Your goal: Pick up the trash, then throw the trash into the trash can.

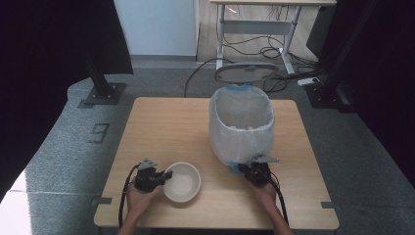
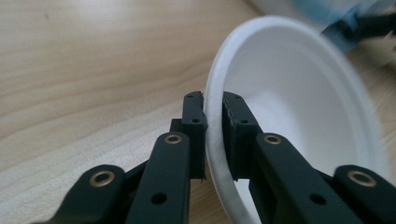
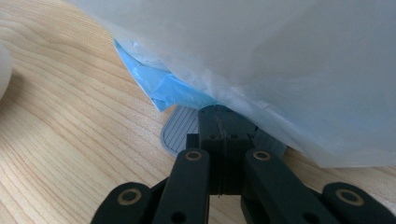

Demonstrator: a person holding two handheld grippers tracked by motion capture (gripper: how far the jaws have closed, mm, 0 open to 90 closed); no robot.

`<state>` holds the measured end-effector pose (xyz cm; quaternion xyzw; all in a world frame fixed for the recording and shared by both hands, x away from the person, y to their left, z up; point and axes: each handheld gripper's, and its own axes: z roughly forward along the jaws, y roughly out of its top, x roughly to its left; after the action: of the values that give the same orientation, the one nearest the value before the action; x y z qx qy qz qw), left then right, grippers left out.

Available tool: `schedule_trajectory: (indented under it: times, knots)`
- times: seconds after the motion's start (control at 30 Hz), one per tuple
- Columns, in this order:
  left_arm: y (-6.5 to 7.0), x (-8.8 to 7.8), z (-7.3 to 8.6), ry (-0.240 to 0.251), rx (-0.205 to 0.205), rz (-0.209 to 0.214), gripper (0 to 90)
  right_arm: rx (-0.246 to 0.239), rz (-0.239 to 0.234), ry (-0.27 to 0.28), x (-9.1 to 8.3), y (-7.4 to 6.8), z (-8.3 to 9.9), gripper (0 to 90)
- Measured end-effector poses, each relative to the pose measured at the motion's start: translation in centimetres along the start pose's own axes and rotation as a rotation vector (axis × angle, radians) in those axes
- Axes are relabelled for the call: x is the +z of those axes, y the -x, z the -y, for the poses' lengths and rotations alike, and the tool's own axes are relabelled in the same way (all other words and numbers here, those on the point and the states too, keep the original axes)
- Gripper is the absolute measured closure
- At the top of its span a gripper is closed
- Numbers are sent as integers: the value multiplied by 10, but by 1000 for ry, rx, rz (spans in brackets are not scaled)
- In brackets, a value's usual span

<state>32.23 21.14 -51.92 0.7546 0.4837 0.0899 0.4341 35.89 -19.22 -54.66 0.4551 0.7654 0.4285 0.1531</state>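
Note:
A white bowl (image 1: pixel 183 182) sits near the front of the wooden table (image 1: pixel 166 122). My left gripper (image 1: pixel 166 176) is at the bowl's left side. In the left gripper view the left gripper (image 2: pixel 213 100) is shut on the rim of the bowl (image 2: pixel 299 93), one jaw outside and one inside. A pedal bin (image 1: pixel 241 122) lined with a white bag stands right of centre, its lid (image 1: pixel 246 73) raised behind it. My right gripper (image 1: pixel 249 166) is at the bin's foot. The right gripper (image 3: pixel 218 109) is shut with nothing between its jaws, its tip over the grey ribbed pedal (image 3: pixel 180 128).
A blue liner (image 3: pixel 173 88) shows under the white bag (image 3: pixel 280 56) at the bin's base. Bare table top lies to the left of and behind the bowl. A desk frame (image 1: pixel 254 29) and cables stand on the floor beyond the table.

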Motion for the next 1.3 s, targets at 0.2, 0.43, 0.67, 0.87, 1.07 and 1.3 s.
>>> schedule_trajectory:
  times: [0.2, 0.43, 0.67, 0.87, 1.07, 1.3]
  knots:
    - [-5, -14, -1, 72, -11, -4, 829, -1, -1, 0, 0, 0, 0, 895]
    - [-12, -33, -2, 130, -37, -8, 830, 0, -3, 0, 0, 0, 0, 894]
    - [-20, -44, 0, 156, -60, -16, 829, 0, -3, 0, 0, 0, 0, 895]
    - [-20, -47, 0, 168, -63, -15, 829, 0, -3, 2, 0, 0, 0, 895]
    - [-19, -49, -1, 177, -61, -10, 829, -2, -3, 2, 0, 0, 0, 895]
    - [-18, -54, -3, 195, -55, -7, 830, -3, -4, 2, 0, 1, 0, 895]
